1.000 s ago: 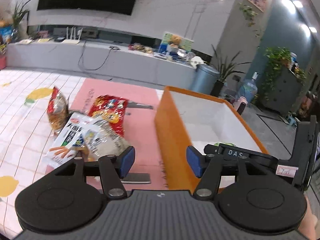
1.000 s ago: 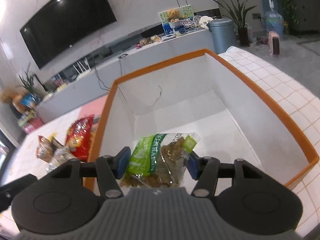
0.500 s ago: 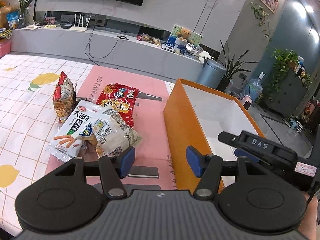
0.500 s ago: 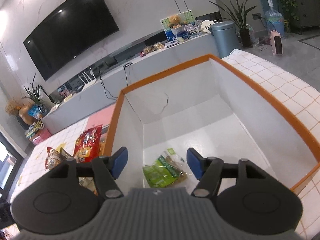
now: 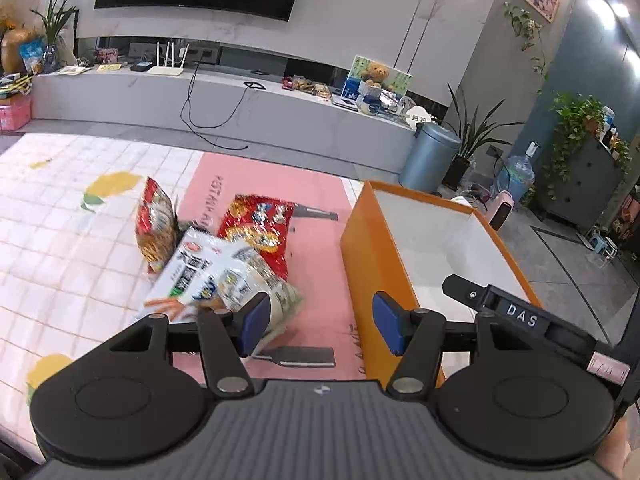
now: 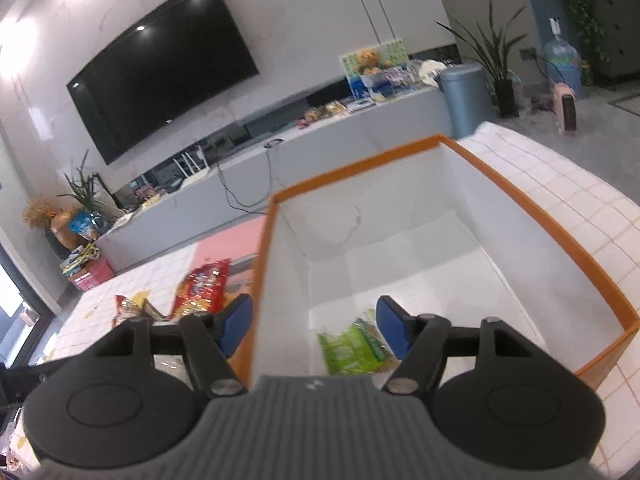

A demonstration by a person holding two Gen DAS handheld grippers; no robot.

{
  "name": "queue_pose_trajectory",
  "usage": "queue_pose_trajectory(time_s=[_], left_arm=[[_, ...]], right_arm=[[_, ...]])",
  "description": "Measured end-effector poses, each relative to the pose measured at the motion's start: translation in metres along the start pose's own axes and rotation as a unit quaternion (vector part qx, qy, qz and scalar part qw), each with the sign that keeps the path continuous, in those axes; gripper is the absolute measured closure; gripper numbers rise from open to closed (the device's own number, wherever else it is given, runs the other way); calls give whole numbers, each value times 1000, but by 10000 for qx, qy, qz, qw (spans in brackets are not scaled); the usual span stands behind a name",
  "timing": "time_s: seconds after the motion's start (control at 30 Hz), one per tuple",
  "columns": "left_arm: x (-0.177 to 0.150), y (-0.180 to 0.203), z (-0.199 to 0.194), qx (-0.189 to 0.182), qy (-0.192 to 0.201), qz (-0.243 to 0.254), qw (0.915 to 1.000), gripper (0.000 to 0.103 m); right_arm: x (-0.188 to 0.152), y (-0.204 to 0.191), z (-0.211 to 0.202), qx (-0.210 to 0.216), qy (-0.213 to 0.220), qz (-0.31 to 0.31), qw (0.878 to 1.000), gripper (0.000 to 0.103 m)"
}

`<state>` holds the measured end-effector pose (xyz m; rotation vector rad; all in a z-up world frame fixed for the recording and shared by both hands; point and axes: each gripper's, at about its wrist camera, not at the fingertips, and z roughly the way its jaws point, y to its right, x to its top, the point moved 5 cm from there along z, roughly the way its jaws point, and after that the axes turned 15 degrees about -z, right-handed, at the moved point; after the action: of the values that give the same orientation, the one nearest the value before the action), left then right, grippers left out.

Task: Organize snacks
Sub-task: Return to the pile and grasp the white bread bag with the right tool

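An orange box (image 5: pixel 370 248) with white inner walls (image 6: pixel 460 216) stands on the table. A green snack bag (image 6: pixel 352 350) lies on its floor, below my right gripper (image 6: pixel 314 330), which is open and empty above the box's near left wall. My left gripper (image 5: pixel 320 322) is open and empty over the pink mat (image 5: pixel 320 200), between the box and a pile of snacks: a white bag (image 5: pixel 192 276), a clear bag (image 5: pixel 260 284), a red bag (image 5: pixel 258 232) and a smaller red bag (image 5: pixel 154 226). The right gripper's black body (image 5: pixel 520 316) shows over the box.
The table has a white checked cloth (image 5: pixel 60 220) with yellow fruit prints. Beyond it are a long grey TV bench (image 5: pixel 240 108), a black TV (image 6: pixel 160 68), a grey bin (image 5: pixel 430 156), potted plants and a water bottle (image 5: pixel 518 180).
The right gripper let go of the green bag, which dropped to the box floor, then rose and drew back. The left gripper lifted and pulled back a little from the snack pile.
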<state>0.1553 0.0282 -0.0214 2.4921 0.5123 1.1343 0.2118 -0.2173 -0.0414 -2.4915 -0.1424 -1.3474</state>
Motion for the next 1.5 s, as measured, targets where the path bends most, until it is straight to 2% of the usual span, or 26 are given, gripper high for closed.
queue_pose_trajectory(time_s=[0.2, 0.37, 0.43, 0.5, 0.63, 0.7, 0.83, 0.97, 1.1, 1.33, 1.5], left_arm=[[14, -19, -23, 161, 115, 26, 9998, 32], [23, -52, -38, 269, 339, -341, 9985, 32], [26, -69, -41, 328, 433, -515, 9972, 32], [29, -82, -40, 387, 447, -566, 9966, 31], [33, -106, -33, 492, 483, -728, 9950, 28], [32, -114, -27, 481, 496, -689, 9952, 26], [23, -124, -7, 618, 336, -584, 9958, 26], [17, -137, 12, 700, 115, -633, 9955, 27], [15, -149, 25, 674, 55, -756, 9948, 27], [13, -169, 43, 899, -149, -994, 9909, 27], [9, -174, 54, 919, -330, -1066, 9895, 27]], right_arm=[[10, -37, -20, 130, 424, -592, 9973, 34], [9, -69, -32, 405, 859, -935, 9911, 14], [8, -82, -34, 513, 980, -995, 9889, 13], [5, -97, -33, 588, 1094, -1105, 9861, 5], [-4, -121, -23, 406, 1250, -1329, 9824, 3], [-12, -129, -13, 315, 1257, -1394, 9817, 3], [-25, -143, 13, 416, 1323, -1496, 9790, 3], [-36, -153, 44, 498, 1074, -1680, 9787, 3], [-47, -159, 70, 343, 923, -1969, 9755, 3], [-58, -173, 102, 370, 828, -2842, 9545, 3], [-68, -185, 120, 335, 711, -3364, 9384, 3]])
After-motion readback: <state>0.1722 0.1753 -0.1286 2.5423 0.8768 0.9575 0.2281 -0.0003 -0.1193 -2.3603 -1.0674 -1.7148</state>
